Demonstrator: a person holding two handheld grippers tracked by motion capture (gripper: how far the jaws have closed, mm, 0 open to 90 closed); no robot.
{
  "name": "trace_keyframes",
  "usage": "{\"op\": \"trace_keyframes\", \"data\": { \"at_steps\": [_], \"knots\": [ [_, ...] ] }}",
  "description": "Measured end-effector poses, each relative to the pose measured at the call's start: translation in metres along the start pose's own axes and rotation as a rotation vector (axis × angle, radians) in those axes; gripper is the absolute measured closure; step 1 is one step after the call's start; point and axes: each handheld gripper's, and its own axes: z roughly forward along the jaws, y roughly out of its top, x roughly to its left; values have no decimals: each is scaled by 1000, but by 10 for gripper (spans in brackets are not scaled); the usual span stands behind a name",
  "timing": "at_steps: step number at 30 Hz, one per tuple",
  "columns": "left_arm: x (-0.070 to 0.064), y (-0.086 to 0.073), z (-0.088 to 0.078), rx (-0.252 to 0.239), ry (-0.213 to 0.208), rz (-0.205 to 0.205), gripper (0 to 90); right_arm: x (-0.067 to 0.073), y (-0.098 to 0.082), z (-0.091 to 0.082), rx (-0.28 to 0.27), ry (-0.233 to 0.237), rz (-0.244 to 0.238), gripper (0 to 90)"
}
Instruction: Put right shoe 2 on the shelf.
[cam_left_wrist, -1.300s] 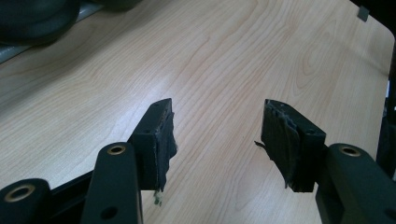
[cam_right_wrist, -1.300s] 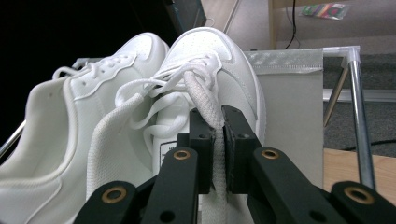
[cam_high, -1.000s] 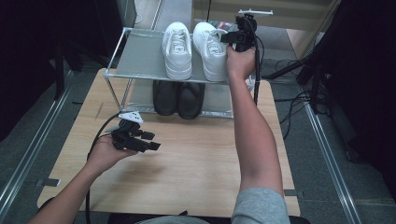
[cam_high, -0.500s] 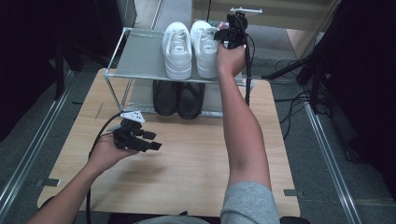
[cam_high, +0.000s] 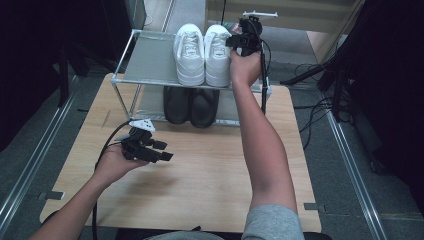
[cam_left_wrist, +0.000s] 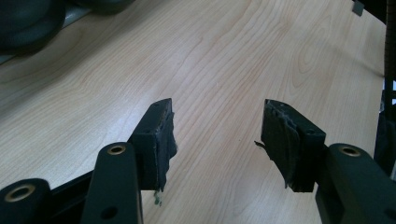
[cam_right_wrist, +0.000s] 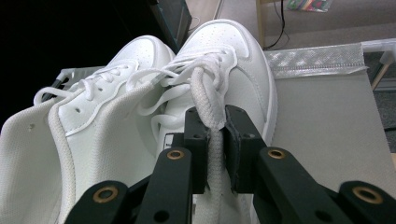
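In the right gripper view, the jaws of the right gripper (cam_right_wrist: 215, 140) are seen clamped together on the padded tongue of the right-hand white sneaker (cam_right_wrist: 224, 79), with the laces gathered just above the pinch. This sneaker is set touching its pair, the left-hand white sneaker (cam_right_wrist: 93, 121), and both are stood on the grey top shelf (cam_right_wrist: 327, 116) of a metal-framed shoe rack (cam_high: 125, 80). In the high view, the right gripper (cam_high: 235, 41) is held at the near inner edge of the right-hand sneaker (cam_high: 217, 52) by an outstretched arm. A pair of black shoes (cam_high: 190, 105) is kept on the lower tier beneath. In the left gripper view, the jaws of the left gripper (cam_left_wrist: 217, 133) are spread wide apart with nothing between them, and worn, frayed pads (cam_left_wrist: 280, 135) are shown above the bare wooden table (cam_left_wrist: 224, 51). In the high view, the left gripper (cam_high: 162, 151) is held low over the table (cam_high: 210, 170), well apart from the rack.
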Motion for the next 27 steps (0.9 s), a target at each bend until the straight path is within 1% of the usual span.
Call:
{"op": "trace_keyframes", "data": {
  "at_steps": [3,4,7,11,15,18,19,21,25,27],
  "knots": [
    [1,0,0,1,1,1,447,0,-3,-1,-5,8,9,807],
    [1,0,0,1,1,0,447,0,-3,-2,-9,8,4,799],
    [1,1,0,1,0,2,447,-1,-5,-2,-16,25,-13,750],
    [0,1,0,3,-2,3,446,-2,-5,-5,-19,22,-53,707],
    [1,1,2,11,-1,6,446,-3,-6,-10,-19,51,-68,648],
    [2,1,2,15,0,3,446,-6,-6,-17,-23,77,-73,642],
    [2,1,2,14,1,3,446,-7,-6,-19,-17,83,-70,640],
    [2,1,2,13,2,1,446,-9,-7,-24,-15,93,-84,632],
    [2,1,1,11,5,-2,446,-11,-8,-33,5,127,-92,622],
    [3,1,1,11,6,-3,445,-12,-10,-37,18,134,-114,615]
  ]
}}
